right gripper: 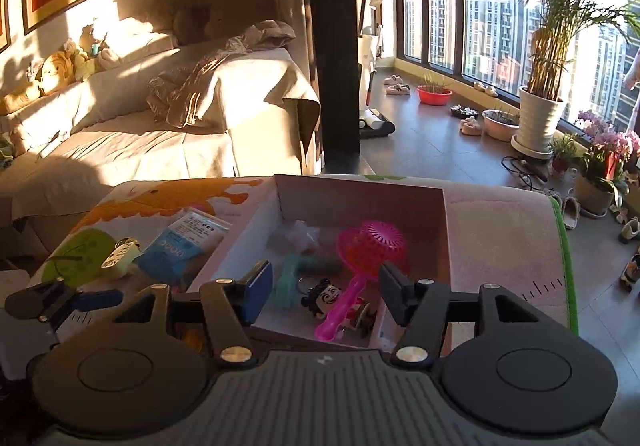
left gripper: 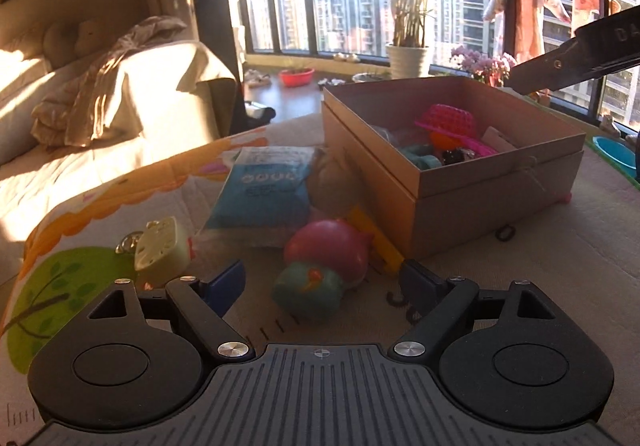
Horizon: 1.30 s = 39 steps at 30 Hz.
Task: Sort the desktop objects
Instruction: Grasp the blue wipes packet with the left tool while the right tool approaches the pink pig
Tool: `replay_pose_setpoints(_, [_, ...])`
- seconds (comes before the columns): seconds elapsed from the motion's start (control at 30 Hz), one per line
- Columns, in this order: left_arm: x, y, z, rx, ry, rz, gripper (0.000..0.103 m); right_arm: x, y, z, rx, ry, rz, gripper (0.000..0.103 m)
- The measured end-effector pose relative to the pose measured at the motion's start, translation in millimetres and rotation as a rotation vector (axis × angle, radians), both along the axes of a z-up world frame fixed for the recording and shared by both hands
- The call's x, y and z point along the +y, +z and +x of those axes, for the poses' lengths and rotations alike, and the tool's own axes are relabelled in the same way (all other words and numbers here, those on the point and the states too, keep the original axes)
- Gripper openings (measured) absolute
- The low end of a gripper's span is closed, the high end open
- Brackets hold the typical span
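Box [left gripper: 472, 182], brown card, lid off, stands on the worktop [left gripper: 540, 246] at its far right side. Inside it: a pink scoop [right gripper: 370, 250] lying with its handle toward the near wall, a cartoon figure keyring [right gripper: 324, 296] beside that handle, a teal piece [right gripper: 288, 274] and a clear crumpled wrapper [right gripper: 298, 234] toward the back.

Outside the box, on the printed mat [left gripper: 60, 282]: a blue packet [left gripper: 262, 190] just left of the box; a pink and teal squishy toy [left gripper: 320, 270] near the box's front corner; a yellow strip [left gripper: 376, 238] between that toy and the box wall, touching or nearly touching both; a cream keyring toy [left gripper: 160, 246] further left, well apart from the box.

Left claw [left gripper: 322, 284]: jaws apart, nothing gripped. The squishy toy lies in line between the blue pads [left gripper: 228, 282], with clear gaps on both sides.

Right claw [right gripper: 324, 290]: jaws apart, nothing gripped. It hangs over the near edge of the box, above the figure keyring and the scoop handle; contact with either cannot be told. Its arm shows at the upper right of the left wrist view
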<state>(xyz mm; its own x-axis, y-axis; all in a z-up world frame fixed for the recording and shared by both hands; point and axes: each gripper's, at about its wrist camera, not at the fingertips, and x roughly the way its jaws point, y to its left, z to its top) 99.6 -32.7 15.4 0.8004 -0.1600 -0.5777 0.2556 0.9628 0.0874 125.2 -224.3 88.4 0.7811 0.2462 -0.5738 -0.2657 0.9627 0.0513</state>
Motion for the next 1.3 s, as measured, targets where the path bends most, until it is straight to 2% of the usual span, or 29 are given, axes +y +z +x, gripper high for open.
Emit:
replay_pose_setpoints(0.07, [-2.4, 0.0, 4.3, 0.018, 0.005, 0.009, 0.054, 6.4, 0.3, -7.3, 0.000, 0.015, -0.013, 0.060])
replay_pose_setpoints(0.23, [4.0, 3.2, -24.6, 0.038, -0.055, -0.013, 0.053, 14.0, 4.4, -18.3, 0.010, 0.058, -0.008, 0.060])
replay_pose_setpoints(0.33, [7.3, -0.1, -57.5, 0.072, -0.165, -0.042, 0.057, 29.4, 7.7, -10.5, 0.029, 0.090, -0.001, 0.061])
replay_pose_setpoints(0.4, [10.5, -2.8, -77.0, 0.074, -0.196, -0.047, 0.071, 47.0, 10.3, 2.3, 0.052, 0.113, 0.013, 0.062])
replay_pose_setpoints(0.43, [13.9, -4.1, -83.8, 0.070, -0.186, -0.052, 0.085, 57.4, 11.8, 10.6, 0.067, 0.126, 0.022, 0.063])
replay_pose_setpoints(0.47, [17.4, -5.4, -88.3, 0.057, -0.165, -0.052, 0.096, 71.4, 12.9, 22.2, 0.091, 0.137, 0.037, 0.070])
replay_pose_setpoints(0.5, [21.3, -7.5, -91.7, 0.037, -0.134, -0.045, 0.097, 83.7, 12.9, 36.0, 0.119, 0.135, 0.053, 0.080])
replay_pose_setpoints(0.57, [29.6, -10.4, -91.6, 0.035, -0.090, -0.039, 0.097, 111.0, 8.7, 67.4, 0.178, 0.116, 0.072, 0.084])
replay_pose_setpoints(0.6, [35.6, -9.3, -90.8, 0.046, -0.078, -0.069, 0.097, 124.4, 6.2, 80.0, 0.192, 0.120, 0.061, 0.084])
replay_pose_setpoints(0.63, [41.3, -7.5, -90.3, 0.048, -0.072, -0.090, 0.097, 142.3, 1.5, 93.3, 0.194, 0.127, 0.026, 0.083])
replay_pose_setpoints(0.73, [51.4, -6.7, -96.5, 0.040, -0.065, -0.088, 0.099, 189.8, -18.8, 123.6, 0.188, 0.136, -0.134, 0.066])
replay_pose_setpoints(0.87, [68.0, -6.5, -104.3, 0.052, -0.047, -0.118, 0.100, 221.1, -45.4, 147.0, 0.216, 0.114, -0.255, 0.050])
replay_pose_setpoints(0.9, [70.2, -6.6, -105.2, 0.056, -0.043, -0.122, 0.100, 223.9, -50.5, 147.2, 0.246, 0.129, -0.260, 0.044])
replay_pose_setpoints(1.0, [75.7, -6.2, -107.0, 0.072, -0.062, -0.151, 0.101, 225.2, -53.1, 123.7, 0.294, 0.200, -0.229, 0.043])
replay_pose_setpoints(1.13, [69.0, -5.8, -110.3, 0.075, -0.102, -0.151, 0.101, 219.7, -51.0, 62.7, 0.340, 0.363, -0.205, 0.042])
replay_pose_setpoints(1.3, [55.1, -3.5, -111.0, 0.081, -0.152, -0.143, 0.101, 184.0, -41.5, 12.0, 0.355, 0.419, -0.169, 0.043])
